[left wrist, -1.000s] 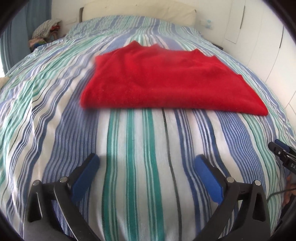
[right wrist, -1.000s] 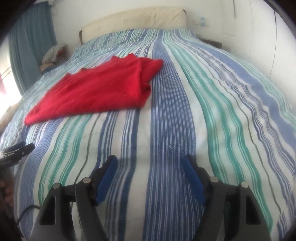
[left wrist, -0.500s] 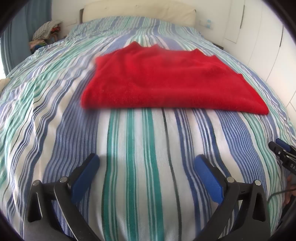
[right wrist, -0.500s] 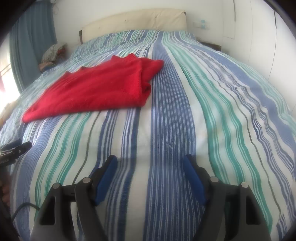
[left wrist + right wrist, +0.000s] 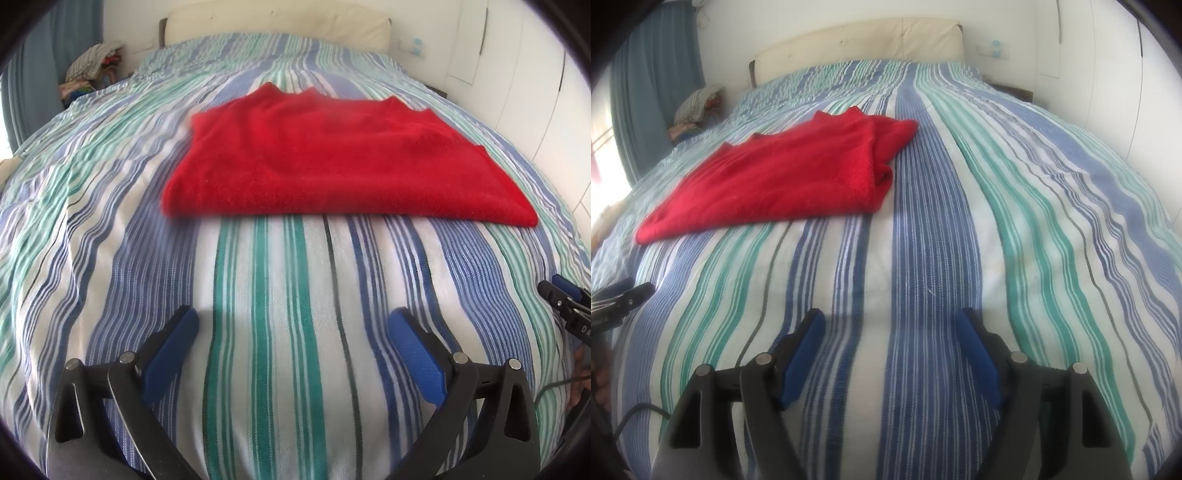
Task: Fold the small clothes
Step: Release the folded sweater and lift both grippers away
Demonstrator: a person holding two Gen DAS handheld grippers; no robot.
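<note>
I hold my left gripper [image 5: 293, 325] low over the striped bedspread [image 5: 280, 332], its 2 blue pads [image 5: 173, 347] spread wide apart with nothing between them, only teal and blue stripes showing in the gap. My right gripper [image 5: 892, 326] is released the same way, its 2 blue-padded fingers [image 5: 979, 354] parted over a broad blue stripe at the bottom centre of its frame, gripping nothing. The red sweater [image 5: 332, 158] lies folded flat on the bedspread, well apart from both tools: in the left wrist view it fills the upper centre of the frame, its long folded edge running across toward the right, with small points of cloth sticking up along its far edge. In the right wrist view the same sweater [image 5: 790, 177] sits in the upper left, and I can see stacked layers at its right end, where the fold is rolled and thick. The tip of my right gripper pokes in at the right edge of the left view [image 5: 565, 299], and my left gripper's tip shows at the left edge of the right view [image 5: 622, 297]. A cream headboard [image 5: 860, 40] stands at the top of the frame behind the bed, a blue curtain [image 5: 653, 81] hangs in the upper left, and a heap of clothes [image 5: 94, 70] sits beside the bed in the upper left of the left view. White cabinet doors [image 5: 535, 85] line the right side.
</note>
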